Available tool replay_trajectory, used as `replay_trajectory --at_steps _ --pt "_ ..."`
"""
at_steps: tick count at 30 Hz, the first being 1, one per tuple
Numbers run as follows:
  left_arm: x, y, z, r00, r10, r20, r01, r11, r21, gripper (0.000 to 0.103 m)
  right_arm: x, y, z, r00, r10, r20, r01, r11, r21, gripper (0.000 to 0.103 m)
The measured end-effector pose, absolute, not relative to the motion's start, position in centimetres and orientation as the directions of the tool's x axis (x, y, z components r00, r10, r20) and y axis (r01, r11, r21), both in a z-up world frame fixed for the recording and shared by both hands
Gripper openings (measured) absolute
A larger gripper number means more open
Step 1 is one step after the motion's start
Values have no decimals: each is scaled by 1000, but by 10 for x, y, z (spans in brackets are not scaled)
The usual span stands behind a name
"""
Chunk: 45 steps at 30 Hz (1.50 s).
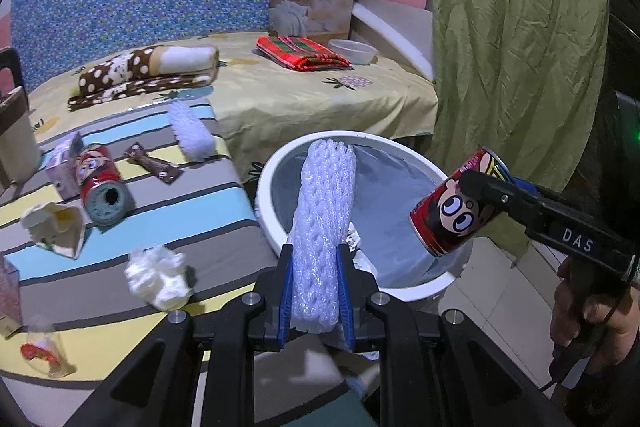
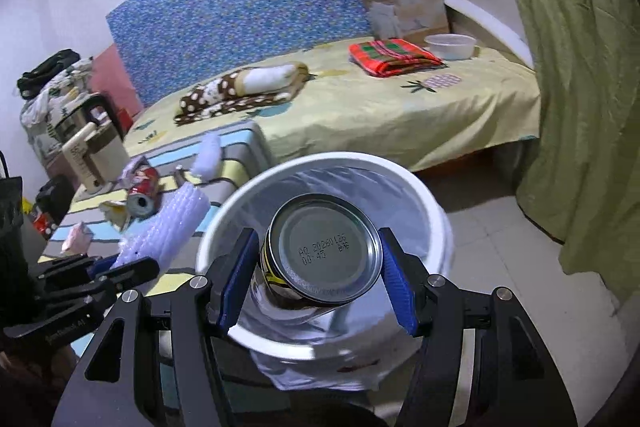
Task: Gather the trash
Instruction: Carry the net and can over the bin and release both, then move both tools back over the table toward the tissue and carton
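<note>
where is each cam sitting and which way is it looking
Left wrist: rides the left gripper, looking along its jaws, shut on a foam net sleeve, toward the white bin; the right gripper and hand show.
Right wrist: rides the right gripper, looking down over a red can into the bin; the left gripper shows.
Shared: bin, bed, striped mat.

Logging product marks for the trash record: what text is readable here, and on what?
"AQ 20260126" and "00:45", then two unreadable characters: bottom of the can in the right tongs.
"DAS": right tongs' arm.
Quilt box: print too blurred.
Left tongs' arm: lettering too blurred.
</note>
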State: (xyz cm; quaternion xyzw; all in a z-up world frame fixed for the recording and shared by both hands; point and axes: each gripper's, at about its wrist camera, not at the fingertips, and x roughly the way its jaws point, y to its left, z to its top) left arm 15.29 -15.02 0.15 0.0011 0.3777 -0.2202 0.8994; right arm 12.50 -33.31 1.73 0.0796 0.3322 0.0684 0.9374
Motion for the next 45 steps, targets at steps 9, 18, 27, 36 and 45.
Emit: replay_trajectory --at_steps 9,18,27,36,45 --pt "174 -173 -16 572 -414 -708 417 890 -183 20 130 -344 4 739 107 -665 -22 991 135 62" --pt "188 -176 -26 551 -418 -722 412 889 -200 25 134 -345 -1 716 41 -697 4 998 62 62" --pt "185 -166 -21 568 -439 -697 412 884 -222 38 126 -345 8 736 33 -676 3 999 53 62" --pt "167 -145 -6 606 -425 -672 375 898 -230 38 117 -323 16 750 107 -653 -56 994 99 62" --pt "139 -117 10 660 -373 -652 324 925 -201 38 106 -295 19 742 205 -639 -136 978 156 62"
